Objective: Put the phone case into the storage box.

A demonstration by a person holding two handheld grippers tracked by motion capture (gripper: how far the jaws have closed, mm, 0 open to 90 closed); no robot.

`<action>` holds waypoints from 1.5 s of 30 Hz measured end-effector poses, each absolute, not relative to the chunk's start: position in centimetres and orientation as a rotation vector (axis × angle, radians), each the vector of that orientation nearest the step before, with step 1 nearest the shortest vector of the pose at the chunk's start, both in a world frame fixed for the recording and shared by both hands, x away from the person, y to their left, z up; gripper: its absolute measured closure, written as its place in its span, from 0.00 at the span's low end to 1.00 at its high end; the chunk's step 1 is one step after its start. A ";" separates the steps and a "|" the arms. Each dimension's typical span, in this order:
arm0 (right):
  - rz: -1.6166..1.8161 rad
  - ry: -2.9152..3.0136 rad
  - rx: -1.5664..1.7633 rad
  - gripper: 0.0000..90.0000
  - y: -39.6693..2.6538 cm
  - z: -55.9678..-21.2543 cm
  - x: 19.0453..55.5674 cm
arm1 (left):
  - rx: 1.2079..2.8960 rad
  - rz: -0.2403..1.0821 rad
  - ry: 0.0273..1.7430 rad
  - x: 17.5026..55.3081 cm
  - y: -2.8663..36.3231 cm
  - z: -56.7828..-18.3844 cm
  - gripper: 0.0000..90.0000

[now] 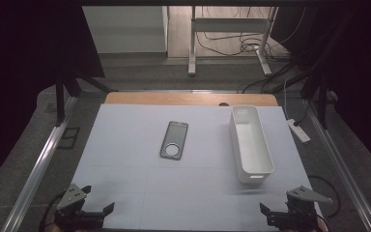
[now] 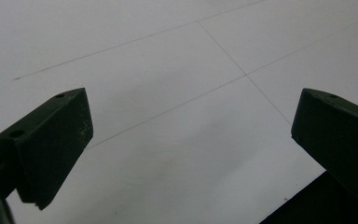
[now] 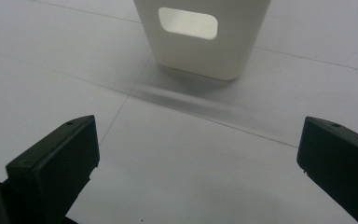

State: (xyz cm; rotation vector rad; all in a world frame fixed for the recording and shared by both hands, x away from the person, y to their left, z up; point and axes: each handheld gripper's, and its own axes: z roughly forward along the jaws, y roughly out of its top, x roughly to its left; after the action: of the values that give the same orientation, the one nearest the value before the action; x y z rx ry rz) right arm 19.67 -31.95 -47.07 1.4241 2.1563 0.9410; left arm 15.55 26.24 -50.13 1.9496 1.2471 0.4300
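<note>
A grey phone case [image 1: 174, 140] with a round hole lies flat in the middle of the white table [image 1: 125, 145]. To its right stands a long white bin [image 1: 251, 142], which looks empty. Its short end, with a handle slot, faces my right gripper [image 3: 198, 144] in the right gripper view as the bin [image 3: 200, 51]. That gripper [image 1: 276, 200] rests open at the front right, a short way before the bin. My left gripper [image 1: 98, 198] is open at the front left corner. Only bare table lies between its jaws [image 2: 191, 126].
A wooden strip [image 1: 188, 99] borders the table's far edge. Metal rails [image 1: 43, 159] run along both sides. A white power strip [image 1: 298, 129] lies right of the table. Desk legs and cables [image 1: 241, 46] stand on the floor behind.
</note>
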 end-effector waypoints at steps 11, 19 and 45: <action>0.920 2.167 1.399 0.00 -31.7 -47.1 19.7 | 1.958 0.426 1.258 16.3 26.1 -49.9 0.00; 0.912 2.180 1.388 0.00 -31.6 -47.1 19.7 | 1.990 0.382 1.238 17.3 25.5 -49.7 0.00; 0.906 2.194 1.385 0.00 -31.5 -47.2 19.8 | 2.033 0.314 1.169 21.9 23.6 -49.0 0.00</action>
State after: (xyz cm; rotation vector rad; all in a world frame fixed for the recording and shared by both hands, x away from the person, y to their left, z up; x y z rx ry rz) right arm 19.79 -31.55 -47.16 1.3853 2.1937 0.9060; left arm 21.91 23.58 -48.96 2.0326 1.1686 0.3140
